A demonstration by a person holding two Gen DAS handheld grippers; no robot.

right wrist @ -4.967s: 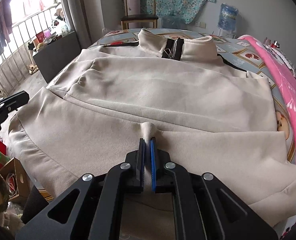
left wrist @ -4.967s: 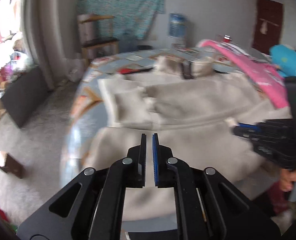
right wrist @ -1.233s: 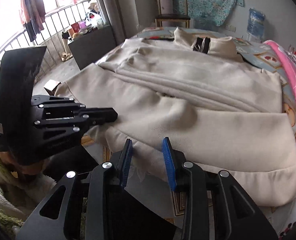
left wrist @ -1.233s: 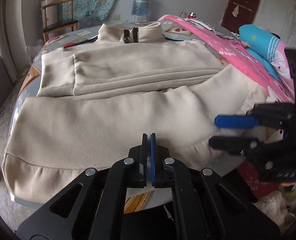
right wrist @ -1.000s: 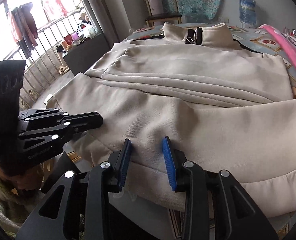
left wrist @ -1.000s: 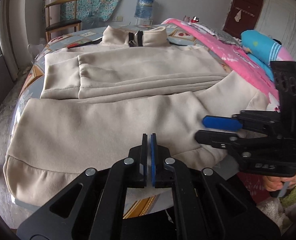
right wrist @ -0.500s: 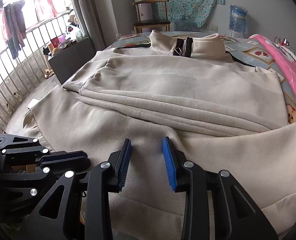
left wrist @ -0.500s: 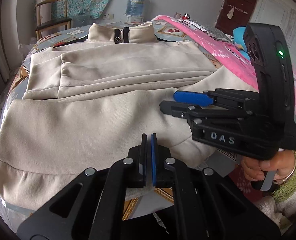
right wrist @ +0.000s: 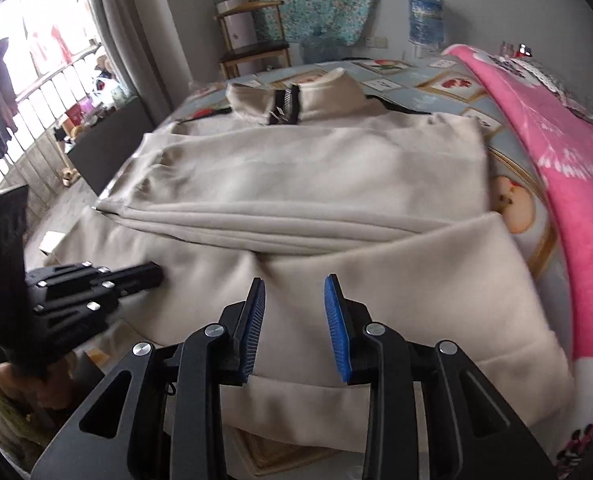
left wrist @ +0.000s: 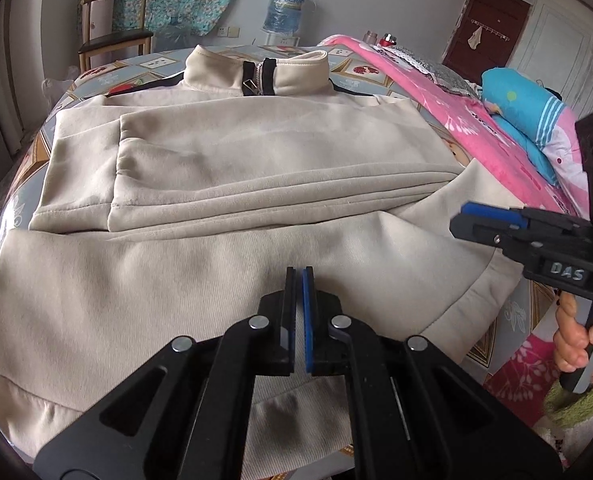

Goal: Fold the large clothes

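Left gripper (left wrist: 299, 276): jaws closed, nothing between them, as one second ago; it hovers above the lower panel of the beige jacket (left wrist: 236, 184). Right gripper (right wrist: 294, 300): jaws apart, empty, above the jacket's hem; half a second ago it sat directly ahead of the left gripper, now it is off to the right (left wrist: 480, 220). Beyond both grippers, the sleeves lie folded across the body; farther on, the zip collar (left wrist: 258, 70) lies unchanged on the bed (left wrist: 376, 76).
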